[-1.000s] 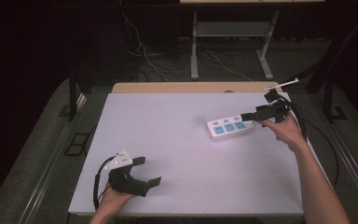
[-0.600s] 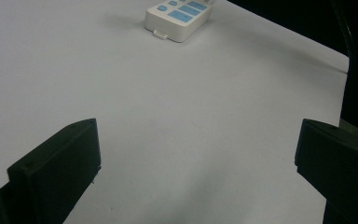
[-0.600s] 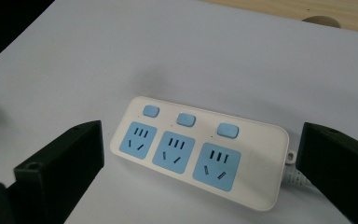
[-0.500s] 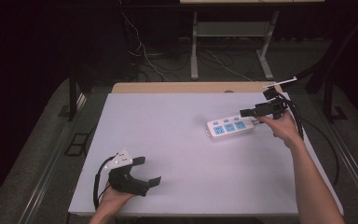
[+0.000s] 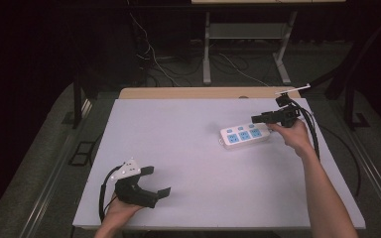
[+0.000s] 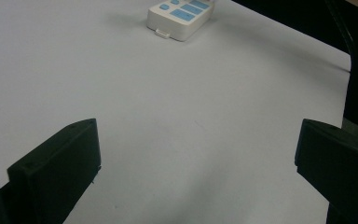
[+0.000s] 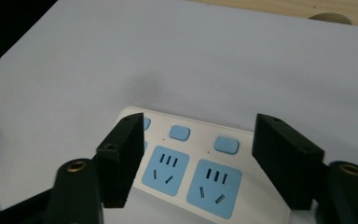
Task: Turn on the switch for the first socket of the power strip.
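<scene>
Power strip (image 5: 244,135) lies flat at 2 o'clock on the table (image 5: 188,163). Right gripper (image 7: 198,156) hovers over its end, jaws spread, nothing held. Left gripper (image 5: 156,181) idles at 7 o'clock, jaws apart, empty. Risk: jaws look barely wider than the strip; an off-centre descent could shove it or press a switch.

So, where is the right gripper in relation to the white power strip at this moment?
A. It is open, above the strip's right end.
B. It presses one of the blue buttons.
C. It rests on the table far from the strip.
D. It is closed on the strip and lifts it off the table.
A: the right gripper has its jaws spread apart, over the power strip, which lies flat on the table.
</scene>
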`<control>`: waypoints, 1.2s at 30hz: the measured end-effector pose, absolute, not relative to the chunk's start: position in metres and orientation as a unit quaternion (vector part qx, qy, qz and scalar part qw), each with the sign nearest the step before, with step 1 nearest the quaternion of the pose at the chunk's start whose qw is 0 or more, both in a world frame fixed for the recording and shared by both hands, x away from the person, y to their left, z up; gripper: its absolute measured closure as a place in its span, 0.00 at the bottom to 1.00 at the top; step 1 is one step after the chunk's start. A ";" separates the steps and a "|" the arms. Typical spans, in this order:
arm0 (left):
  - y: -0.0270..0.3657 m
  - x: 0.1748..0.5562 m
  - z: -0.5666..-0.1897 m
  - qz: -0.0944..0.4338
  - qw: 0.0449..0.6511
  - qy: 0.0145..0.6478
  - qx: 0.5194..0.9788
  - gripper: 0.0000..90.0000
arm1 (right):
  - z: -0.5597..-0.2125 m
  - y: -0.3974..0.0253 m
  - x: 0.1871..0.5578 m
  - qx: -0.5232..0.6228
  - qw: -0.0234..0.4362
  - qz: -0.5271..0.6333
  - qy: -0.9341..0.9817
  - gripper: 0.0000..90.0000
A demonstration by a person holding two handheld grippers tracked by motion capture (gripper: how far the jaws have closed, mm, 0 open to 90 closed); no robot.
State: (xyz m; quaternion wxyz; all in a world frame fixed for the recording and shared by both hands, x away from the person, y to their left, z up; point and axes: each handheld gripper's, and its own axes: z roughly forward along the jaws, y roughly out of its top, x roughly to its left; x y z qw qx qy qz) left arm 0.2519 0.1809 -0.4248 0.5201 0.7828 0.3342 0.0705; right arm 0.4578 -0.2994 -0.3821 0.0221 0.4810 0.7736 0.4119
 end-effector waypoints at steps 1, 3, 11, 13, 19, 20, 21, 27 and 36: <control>0.181 0.252 -0.425 0.071 0.520 0.334 0.783 0.00 | -0.382 -0.299 0.458 0.481 0.022 0.412 0.774 0.38; 0.181 0.252 -0.425 0.070 0.520 0.334 0.783 0.00 | -0.386 -0.297 0.461 0.483 0.018 0.419 0.769 0.49; 0.182 0.252 -0.425 0.073 0.519 0.331 0.785 0.00 | -0.394 -0.296 0.466 0.486 0.015 0.420 0.766 0.70; 0.181 0.252 -0.425 0.073 0.519 0.331 0.785 0.00 | -0.395 -0.296 0.467 0.486 0.015 0.419 0.767 0.75; 0.179 0.253 -0.426 0.069 0.514 0.329 0.789 0.00 | -0.400 -0.296 0.469 0.482 0.012 0.417 0.771 0.95; 0.179 0.253 -0.427 0.069 0.512 0.328 0.791 0.00 | -0.401 -0.296 0.470 0.481 0.013 0.416 0.772 0.98; 0.179 0.253 -0.427 0.069 0.512 0.328 0.791 0.00 | -0.401 -0.296 0.470 0.481 0.013 0.415 0.772 0.99; 0.179 0.252 -0.426 0.071 0.510 0.328 0.792 0.00 | -0.406 -0.296 0.473 0.480 0.014 0.409 0.776 0.99; 0.178 0.251 -0.426 0.073 0.508 0.325 0.794 0.00 | -0.416 -0.296 0.478 0.483 0.008 0.396 0.781 1.00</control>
